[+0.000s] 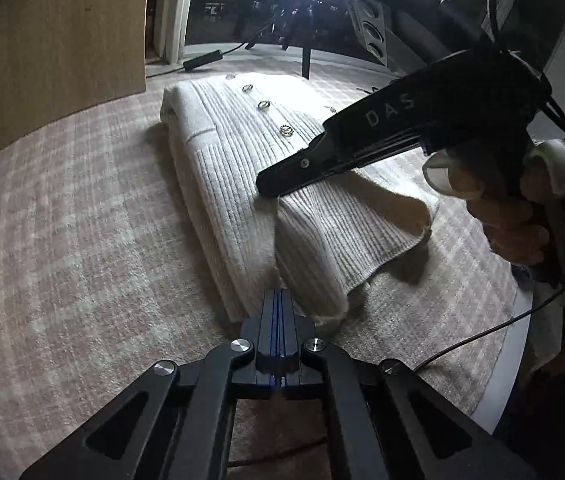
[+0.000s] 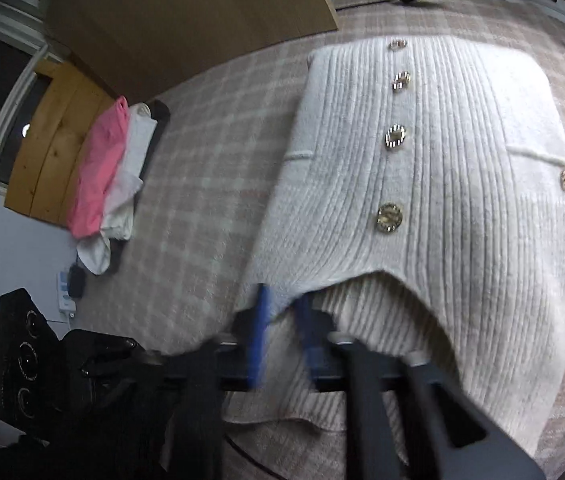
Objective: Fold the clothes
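A cream ribbed cardigan [image 1: 234, 168] with gold buttons [image 2: 389, 218] lies on a pink plaid carpet [image 1: 82, 240], its sides folded in. My right gripper [image 1: 267, 189], held by a hand [image 1: 522, 216], comes in from the right. Its tips pinch a folded sleeve layer [image 1: 342, 232] and lift it into a tent. In the blurred right wrist view, knit cloth sits between the blue pads [image 2: 259, 332] of the right gripper [image 2: 282, 320]. My left gripper [image 1: 279, 304] is shut at the cardigan's near edge. I see no cloth between its pads.
A stack of pink and white clothes [image 2: 102, 172] lies at the carpet's left edge, beside a leaning wooden board [image 1: 54, 40]. A power brick and cable [image 1: 202, 60] and tripod legs [image 1: 305, 60] stand beyond the cardigan. Another cable [image 1: 482, 332] runs along the carpet's right edge.
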